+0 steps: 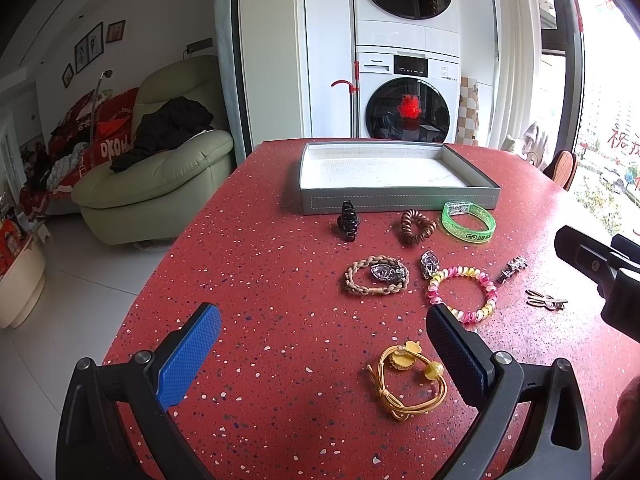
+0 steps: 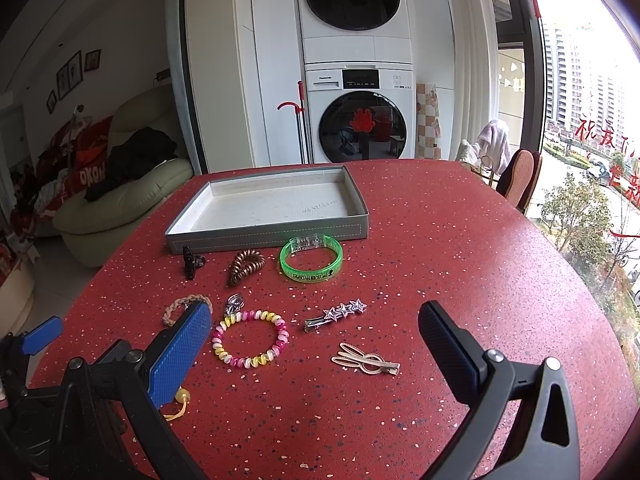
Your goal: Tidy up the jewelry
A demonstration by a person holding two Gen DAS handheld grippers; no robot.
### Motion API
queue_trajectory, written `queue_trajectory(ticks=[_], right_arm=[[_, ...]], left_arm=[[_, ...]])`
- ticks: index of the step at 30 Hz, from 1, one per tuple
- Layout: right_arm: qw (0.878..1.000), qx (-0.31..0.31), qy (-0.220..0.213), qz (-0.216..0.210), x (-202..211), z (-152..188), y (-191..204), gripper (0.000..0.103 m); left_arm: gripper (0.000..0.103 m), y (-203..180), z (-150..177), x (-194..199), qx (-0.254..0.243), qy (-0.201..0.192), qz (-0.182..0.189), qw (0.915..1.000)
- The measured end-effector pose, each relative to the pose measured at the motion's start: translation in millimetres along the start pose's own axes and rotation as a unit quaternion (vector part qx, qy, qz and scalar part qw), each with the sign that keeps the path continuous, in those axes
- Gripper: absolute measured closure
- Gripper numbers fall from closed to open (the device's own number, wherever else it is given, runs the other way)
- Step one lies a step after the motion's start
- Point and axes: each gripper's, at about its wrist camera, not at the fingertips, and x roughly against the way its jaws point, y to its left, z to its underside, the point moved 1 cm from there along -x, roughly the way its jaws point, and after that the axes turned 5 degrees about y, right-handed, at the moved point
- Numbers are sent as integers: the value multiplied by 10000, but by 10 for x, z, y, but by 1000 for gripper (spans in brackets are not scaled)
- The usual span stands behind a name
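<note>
Jewelry lies loose on the red speckled table (image 1: 256,280) in front of an empty grey tray (image 1: 396,200) (image 2: 264,232): a black claw clip (image 1: 348,222), a brown spiral tie (image 1: 417,226), a green bangle (image 1: 469,222) (image 2: 311,260), a braided bracelet (image 1: 376,278), a pink-yellow spiral bracelet (image 1: 464,294) (image 2: 251,338), a star clip (image 2: 336,314), a rabbit clip (image 2: 366,360) and a yellow cord tie (image 1: 412,380). My left gripper (image 1: 324,336) is open above the table, near the yellow tie. My right gripper (image 2: 316,332) is open above the clips.
A green armchair (image 1: 160,176) with dark clothes stands left of the table. Stacked washer and dryer (image 1: 408,92) stand behind it. A chair (image 2: 520,180) sits at the far right edge by the window.
</note>
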Motion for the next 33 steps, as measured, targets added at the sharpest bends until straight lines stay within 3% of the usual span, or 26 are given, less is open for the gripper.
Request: queue_trajectory(ticks=[24,29,33], right_arm=[[10000,-45,27,-36,-23,12,0,0],[9998,-23,165,-142,-96,28,-56,0],[9985,21,519,-182,-231,21,-207,0]], left_arm=[[0,-10,43,-31,-35,78,47,10000],[0,-19,29,-77,-84,216,180,9996],[0,-21,-12,-162,-210,454,395,9980]])
